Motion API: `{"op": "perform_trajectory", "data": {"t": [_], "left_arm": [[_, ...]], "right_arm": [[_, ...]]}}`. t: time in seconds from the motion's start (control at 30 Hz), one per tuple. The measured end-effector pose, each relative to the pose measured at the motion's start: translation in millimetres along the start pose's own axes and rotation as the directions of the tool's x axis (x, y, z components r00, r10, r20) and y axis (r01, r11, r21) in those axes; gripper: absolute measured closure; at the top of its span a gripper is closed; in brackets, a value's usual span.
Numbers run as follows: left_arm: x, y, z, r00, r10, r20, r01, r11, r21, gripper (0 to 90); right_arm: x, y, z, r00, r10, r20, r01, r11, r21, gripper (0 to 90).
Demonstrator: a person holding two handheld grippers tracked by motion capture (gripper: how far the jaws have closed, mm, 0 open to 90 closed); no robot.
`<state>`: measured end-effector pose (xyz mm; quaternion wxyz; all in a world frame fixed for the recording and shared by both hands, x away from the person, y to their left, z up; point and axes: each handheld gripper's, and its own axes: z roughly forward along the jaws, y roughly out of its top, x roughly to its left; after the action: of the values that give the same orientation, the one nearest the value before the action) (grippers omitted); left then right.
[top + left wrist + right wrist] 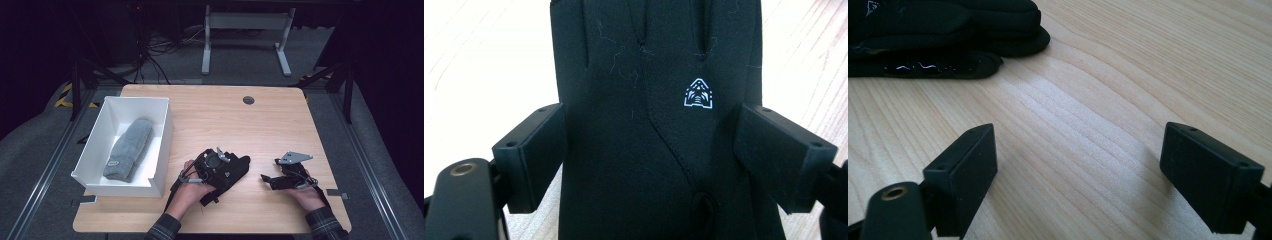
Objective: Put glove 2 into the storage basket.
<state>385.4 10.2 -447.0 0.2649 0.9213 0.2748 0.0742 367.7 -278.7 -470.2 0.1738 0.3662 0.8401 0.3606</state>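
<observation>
While my left gripper sits with its jaws spread on either side of a black glove lying flat on the wooden table, my right gripper rests with jaws wide apart over bare wood, the glove ahead to its left. Beyond my left gripper, a white bin holds a grey sock.

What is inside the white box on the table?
Inside the white box lies one grey knitted item, maybe a sock or mitten. The box floor under it is covered.
</observation>
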Motion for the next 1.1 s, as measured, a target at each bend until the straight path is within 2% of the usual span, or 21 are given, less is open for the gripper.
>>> {"op": "perform_trajectory", "data": {"t": [0.1,0.2,0.3,0.33,0.4,0.53,0.7,1.03,1.1], "left_arm": [[0.2,-0.7,2.2,1.0000,0.004,-0.007,-0.004,1.0000,0.002,15.8],[5.3,-3.8,5.0,0.9985,-0.043,0.034,0.043,0.9990,-0.011,15.4],[4.7,-3.8,4.2,0.9989,-0.033,0.034,0.033,0.9994,-0.011,17.6],[4.3,-3.3,3.0,0.9990,-0.025,0.038,0.025,0.9997,-0.003,22.6],[2.8,-3.2,1.7,0.9991,-0.018,0.039,0.019,0.9998,-0.007,25.7],[1.0,-2.9,-1.7,0.9980,0.009,0.063,-0.009,1.0000,-0.003,43.1],[-1.5,-2.6,-3.1,0.9962,0.006,0.087,-0.006,1.0000,0.003,58.7],[-4.9,0.0,-4.9,0.9967,-0.013,0.081,0.010,0.9995,0.029,65.2],[-5.4,0.3,-5.2,0.9961,-0.026,0.084,0.024,0.9993,0.030,65.4]], "right_arm": [[0.0,0.0,0.0,1.0000,-0.001,0.000,0.001,1.000,0.000,15.6],[0.0,0.0,0.0,1.0000,0.000,0.001,0.000,1.000,0.000,15.6],[0.1,0.0,0.1,1.0000,-0.001,0.001,0.001,1.000,0.000,15.5],[0.2,0.0,0.1,1.0000,0.000,0.001,0.000,1.000,0.000,15.5],[0.1,0.0,0.1,1.0000,0.000,0.001,0.000,1.000,0.000,15.5],[0.1,0.0,0.1,1.0000,0.000,0.001,0.000,1.000,0.000,15.5],[0.2,0.0,0.1,1.0000,0.001,0.002,-0.001,1.000,0.000,15.5],[0.3,0.1,0.2,1.0000,0.002,0.002,-0.002,1.000,0.000,15.5],[0.3,0.1,0.2,1.0000,0.002,0.002,-0.002,1.000,0.000,15.5]]}}
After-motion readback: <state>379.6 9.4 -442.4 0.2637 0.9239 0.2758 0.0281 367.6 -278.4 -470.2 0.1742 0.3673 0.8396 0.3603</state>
